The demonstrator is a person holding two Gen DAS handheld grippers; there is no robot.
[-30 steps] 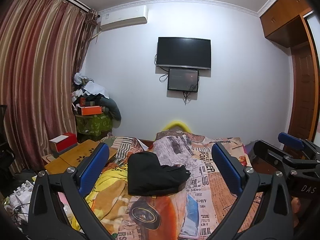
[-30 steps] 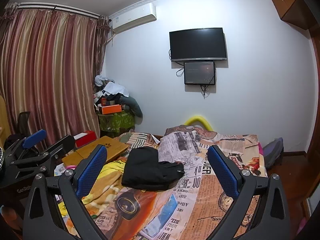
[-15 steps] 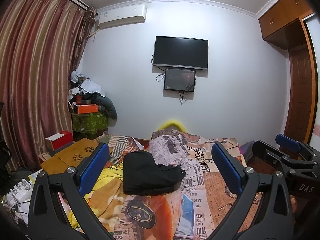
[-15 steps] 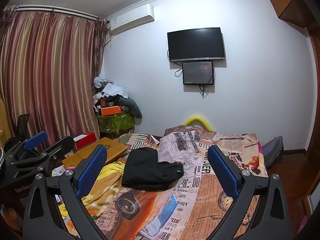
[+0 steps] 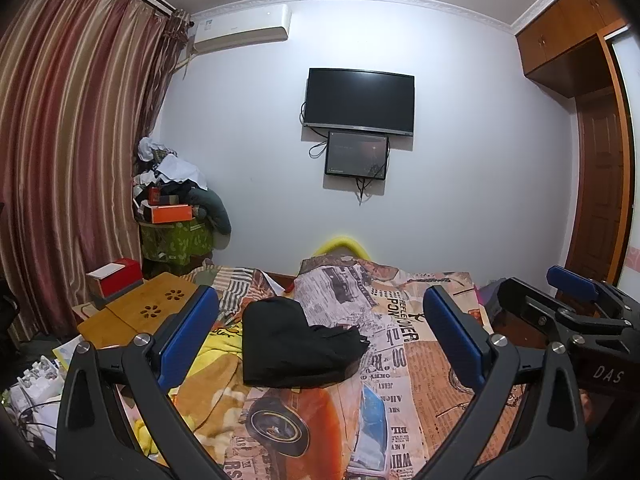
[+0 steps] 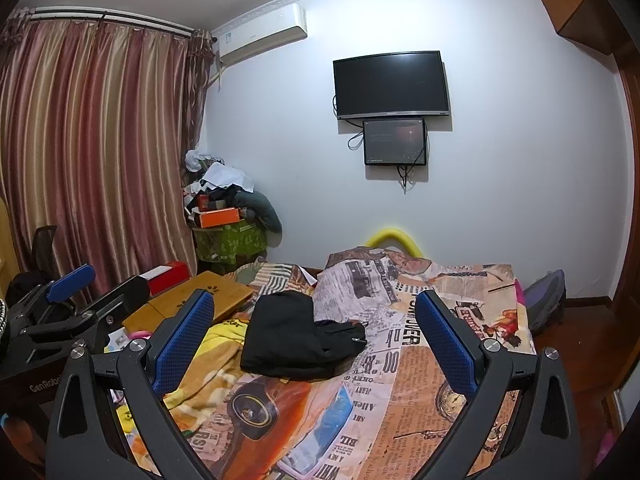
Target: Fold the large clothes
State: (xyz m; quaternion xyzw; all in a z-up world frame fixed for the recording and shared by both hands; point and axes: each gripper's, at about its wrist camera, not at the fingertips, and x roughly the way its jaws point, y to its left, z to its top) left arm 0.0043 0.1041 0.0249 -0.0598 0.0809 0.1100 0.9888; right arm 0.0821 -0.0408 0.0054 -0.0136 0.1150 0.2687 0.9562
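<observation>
1. Nearest the lenses, we are holding the left gripper (image 5: 320,344) and the right gripper (image 6: 314,342) with jaws spread wide and nothing between the blue pads (image 5: 188,336); both are hanging in the air above the near end of the bed (image 5: 440,392).
2. Over the last second we are drifting both grippers only slightly: the room is sliding a little in each view, while the jaw spread is staying the same and neither gripper is closing on cloth.
3. Further out, we are seeing the black garment (image 5: 296,348) lying as a compact, layered bundle on the printed bedcover (image 6: 420,360), well apart from both grippers; its outline is matching the earlier frames.
4. We are judging that this scene fits two stages: a garment bunched and awaiting folding, or a garment already folded and released. One flap is trailing to the right, so the bundle is not crisp.
5. Beside the bed, a wooden lap table (image 5: 136,312) is standing to the left.
6. Farthest away, a television (image 6: 392,84) is hanging on the wall.
</observation>
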